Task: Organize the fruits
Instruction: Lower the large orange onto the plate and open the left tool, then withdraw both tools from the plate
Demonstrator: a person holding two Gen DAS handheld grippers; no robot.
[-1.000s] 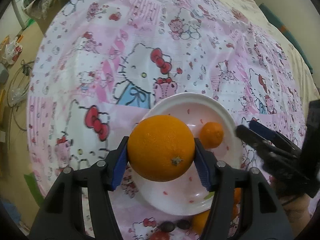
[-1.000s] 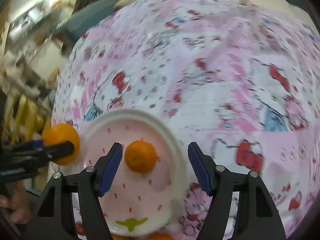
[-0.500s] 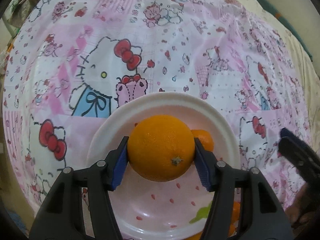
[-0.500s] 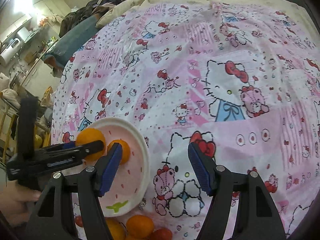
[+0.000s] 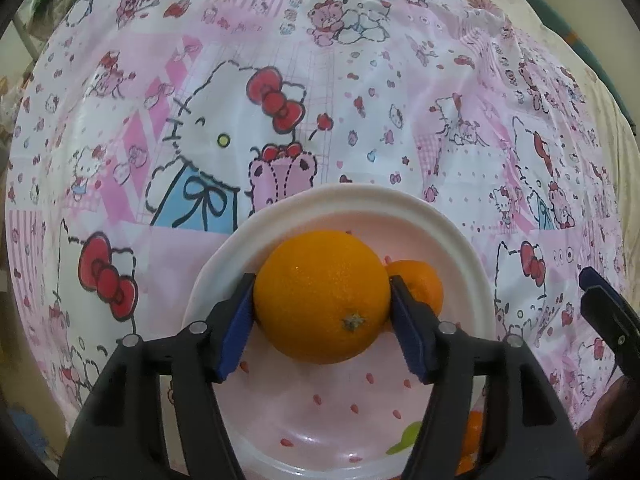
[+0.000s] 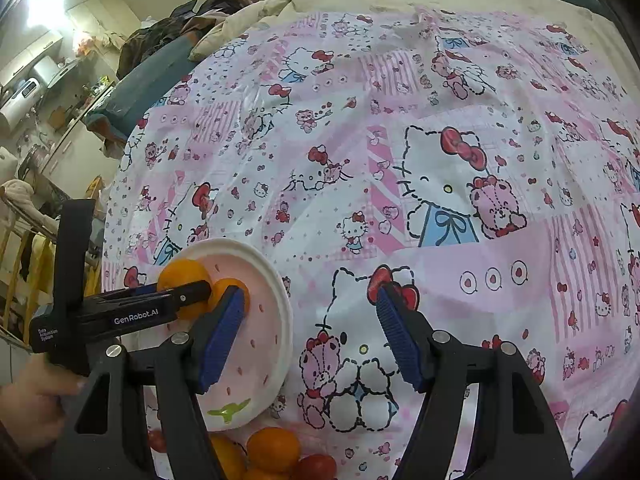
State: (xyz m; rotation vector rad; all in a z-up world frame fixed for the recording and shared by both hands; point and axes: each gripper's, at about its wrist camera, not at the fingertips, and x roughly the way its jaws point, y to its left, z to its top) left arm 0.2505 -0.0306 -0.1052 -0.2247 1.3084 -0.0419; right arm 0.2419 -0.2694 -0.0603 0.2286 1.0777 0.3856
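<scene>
A big orange (image 5: pixel 322 300) sits low over the white plate (image 5: pixel 460 248), between the blue pads of my left gripper (image 5: pixel 322 280). The jaws are opening, and the pads are just easing off the orange's sides. A small orange (image 5: pixel 420 284) lies on the plate, touching the big one on its right. In the right wrist view, the big orange (image 6: pixel 180 274), the small orange (image 6: pixel 230 286) and the left gripper (image 6: pixel 192 292) are over the plate (image 6: pixel 280 320) at the lower left. My right gripper (image 6: pixel 308 296) is open and empty above the cloth, right of the plate.
A pink cartoon-print cloth (image 6: pixel 440 160) covers the bed. Several loose oranges (image 6: pixel 272 448) and a red fruit (image 6: pixel 316 466) lie by the plate's near edge. A hand (image 6: pixel 28 396) holds the left gripper. Bedding and room clutter (image 6: pixel 60 100) lie beyond the cloth's far left edge.
My left gripper came down over the plate with the big orange, and its jaws have widened slightly. My right gripper drew back to the right, leaving the small orange on the plate.
</scene>
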